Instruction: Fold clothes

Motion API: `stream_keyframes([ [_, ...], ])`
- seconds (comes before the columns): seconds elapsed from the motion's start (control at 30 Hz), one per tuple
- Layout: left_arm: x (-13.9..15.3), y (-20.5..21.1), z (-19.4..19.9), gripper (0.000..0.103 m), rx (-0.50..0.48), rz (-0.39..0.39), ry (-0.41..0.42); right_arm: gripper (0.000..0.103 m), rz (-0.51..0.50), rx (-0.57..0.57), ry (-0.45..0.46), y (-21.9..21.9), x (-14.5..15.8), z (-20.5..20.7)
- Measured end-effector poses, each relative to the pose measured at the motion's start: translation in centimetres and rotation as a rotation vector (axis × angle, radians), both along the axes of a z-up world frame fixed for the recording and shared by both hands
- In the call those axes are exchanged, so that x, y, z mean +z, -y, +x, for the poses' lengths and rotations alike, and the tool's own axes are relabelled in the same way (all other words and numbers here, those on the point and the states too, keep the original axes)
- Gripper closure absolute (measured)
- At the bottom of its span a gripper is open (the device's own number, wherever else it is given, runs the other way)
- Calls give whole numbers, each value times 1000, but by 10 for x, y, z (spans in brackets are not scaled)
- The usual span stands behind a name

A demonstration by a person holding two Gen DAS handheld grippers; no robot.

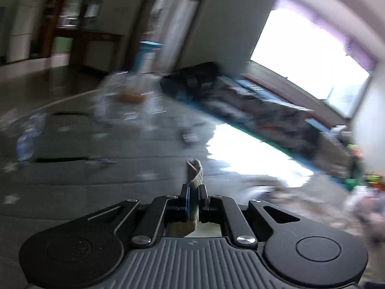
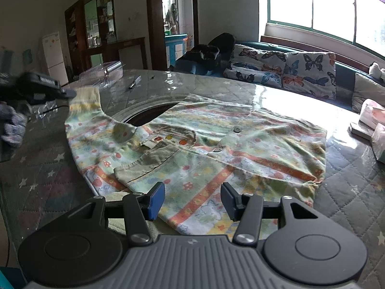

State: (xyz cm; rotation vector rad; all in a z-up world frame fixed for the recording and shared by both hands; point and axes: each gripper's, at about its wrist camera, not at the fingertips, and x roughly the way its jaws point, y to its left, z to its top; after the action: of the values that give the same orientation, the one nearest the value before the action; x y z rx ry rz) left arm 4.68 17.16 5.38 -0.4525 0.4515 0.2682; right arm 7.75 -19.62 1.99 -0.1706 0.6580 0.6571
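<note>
A child's shirt (image 2: 216,144) with orange stripes and small printed figures lies spread on the quilted table (image 2: 43,173). Its beige collar is turned toward me. My right gripper (image 2: 192,193) stands open just above the near hem, and nothing touches its blue pads (image 2: 156,200). At the far left my left gripper (image 2: 69,93) is shut on the yellow cuff (image 2: 86,94) of the left sleeve and holds it lifted off the table. The blurred left wrist view shows that gripper (image 1: 194,191) clamped on the ribbed cuff (image 1: 196,172), which sticks up between its fingers.
A dark gap (image 2: 149,115) shows in the table behind the shirt. A pen (image 2: 134,82) and a clear plastic box (image 2: 103,72) lie at the far side. Boxes (image 2: 370,120) sit at the right edge. A sofa with butterfly cushions (image 2: 288,69) runs under the window.
</note>
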Motion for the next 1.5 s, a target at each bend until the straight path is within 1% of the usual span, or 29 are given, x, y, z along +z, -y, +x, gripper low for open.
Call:
stream_keyframes([
  [0.1, 21, 41, 1, 97, -160, -21, 65, 51, 31, -24, -8, 10, 3, 1],
  [0.17, 29, 69, 3, 97, -260, -34, 94, 52, 59, -50, -14, 19, 5, 2],
  [0.23, 33, 96, 5, 97, -353, -56, 111, 52, 88, -85, -18, 31, 7, 2],
  [0.3, 32, 122, 9, 97, -438, -65, 109, 52, 116, -120, -20, 43, 10, 3],
  [0.37, 25, 145, 14, 96, -507, -69, 90, 53, 148, -152, -23, 54, 13, 4],
  [0.43, 15, 166, 18, 96, -566, -69, 67, 56, 184, -180, -35, 63, 15, 6],
  [0.53, -6, 193, 26, 96, -643, -26, 12, 62, 233, -209, -74, 73, 14, 12],
  [0.6, -20, 206, 26, 96, -700, -19, -32, 63, 254, -218, -94, 75, 13, 16],
  [0.63, -23, 209, 25, 95, -712, -14, -48, 64, 259, -219, -103, 74, 11, 18],
  [0.73, -34, 218, 21, 90, -747, 3, -95, 65, 251, -202, -125, 65, 7, 22],
  [0.77, -36, 219, 20, 83, -757, 7, -105, 65, 247, -195, -132, 61, 6, 23],
  [0.8, -35, 217, 18, 76, -763, 9, -106, 66, 241, -187, -140, 57, 4, 25],
  [0.83, -34, 215, 15, 64, -764, 17, -103, 66, 236, -178, -148, 53, 2, 26],
  [0.87, -33, 212, 13, 58, -757, 32, -97, 66, 233, -171, -154, 49, 1, 28],
  [0.93, -31, 204, 9, 58, -742, 57, -85, 66, 225, -167, -168, 42, -3, 31],
  [1.03, -26, 184, 10, 55, -700, 63, -69, 66, 209, -178, -190, 36, -9, 35],
  [1.17, -22, 150, 10, 55, -602, 86, -50, 66, 177, -199, -202, 32, -18, 38],
  [1.23, -22, 133, 10, 54, -551, 88, -53, 66, 159, -209, -200, 29, -21, 40],
  [1.33, -24, 112, 9, 54, -483, 88, -60, 67, 158, -208, -204, 25, -23, 41],
  [1.4, -24, 101, 8, 52, -451, 88, -61, 82, 152, -200, -202, 21, -23, 41],
  [1.43, -25, 98, 8, 51, -438, 92, -61, 86, 146, -199, -198, 19, -23, 40],
  [1.47, -25, 94, 8, 51, -424, 96, -61, 92, 137, -199, -191, 18, -22, 40],
  [1.5, -26, 92, 8, 51, -414, 96, -63, 95, 132, -198, -183, 17, -21, 39],
])
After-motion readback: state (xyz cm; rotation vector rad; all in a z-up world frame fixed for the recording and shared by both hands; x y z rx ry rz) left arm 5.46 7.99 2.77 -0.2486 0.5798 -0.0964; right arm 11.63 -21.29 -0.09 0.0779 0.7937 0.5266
